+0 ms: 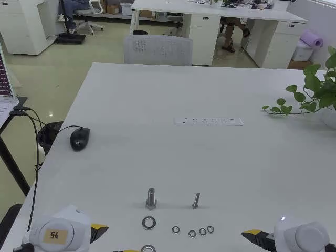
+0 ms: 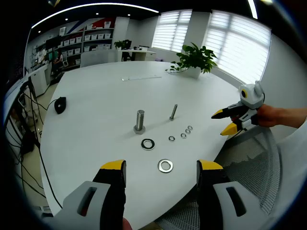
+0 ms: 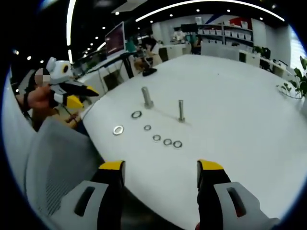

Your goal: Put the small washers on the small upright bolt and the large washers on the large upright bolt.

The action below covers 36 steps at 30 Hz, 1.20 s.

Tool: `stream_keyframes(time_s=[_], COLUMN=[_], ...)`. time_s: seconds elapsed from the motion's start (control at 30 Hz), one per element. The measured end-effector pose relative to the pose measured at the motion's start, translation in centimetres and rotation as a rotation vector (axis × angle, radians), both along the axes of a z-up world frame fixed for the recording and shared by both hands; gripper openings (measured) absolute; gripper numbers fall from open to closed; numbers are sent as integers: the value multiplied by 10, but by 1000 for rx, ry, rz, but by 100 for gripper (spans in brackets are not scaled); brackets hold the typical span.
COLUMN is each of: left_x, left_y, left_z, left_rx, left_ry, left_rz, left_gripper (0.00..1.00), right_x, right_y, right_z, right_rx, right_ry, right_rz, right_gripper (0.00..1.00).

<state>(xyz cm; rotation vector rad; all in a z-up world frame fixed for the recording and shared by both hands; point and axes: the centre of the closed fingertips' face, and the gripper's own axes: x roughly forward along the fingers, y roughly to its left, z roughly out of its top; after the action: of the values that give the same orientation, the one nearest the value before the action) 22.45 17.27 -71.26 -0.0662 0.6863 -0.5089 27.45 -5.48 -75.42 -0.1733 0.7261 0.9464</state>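
Jaws apart and empty on left gripper (image 2: 161, 168) and right gripper (image 3: 162, 165); the left is nearer, a large washer (image 2: 165, 166) lying flat straight ahead, large bolt (image 2: 139, 120) upright beyond.

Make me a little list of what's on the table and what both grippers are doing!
large bolt: upright, nothing on it
small bolt: upright, nothing on it
large washers: two, lying flat near the large bolt
small washers: four, in a row near the small bolt
left gripper: open, holding nothing
right gripper: open, holding nothing
also on the table: mouse, plant
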Motion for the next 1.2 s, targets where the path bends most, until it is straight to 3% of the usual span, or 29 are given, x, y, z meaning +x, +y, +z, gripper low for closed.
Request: stream_keyframes(time_s=[1.2], left_x=[-1], left_y=[1], left_z=[0], left_rx=[-7], left_ry=[1], left_rz=[5], left_gripper=[59], right_x=[0], right_y=[-4], right_z=[0], right_rx=[-18], right_ry=[8], right_rz=[-14], right_gripper=[60])
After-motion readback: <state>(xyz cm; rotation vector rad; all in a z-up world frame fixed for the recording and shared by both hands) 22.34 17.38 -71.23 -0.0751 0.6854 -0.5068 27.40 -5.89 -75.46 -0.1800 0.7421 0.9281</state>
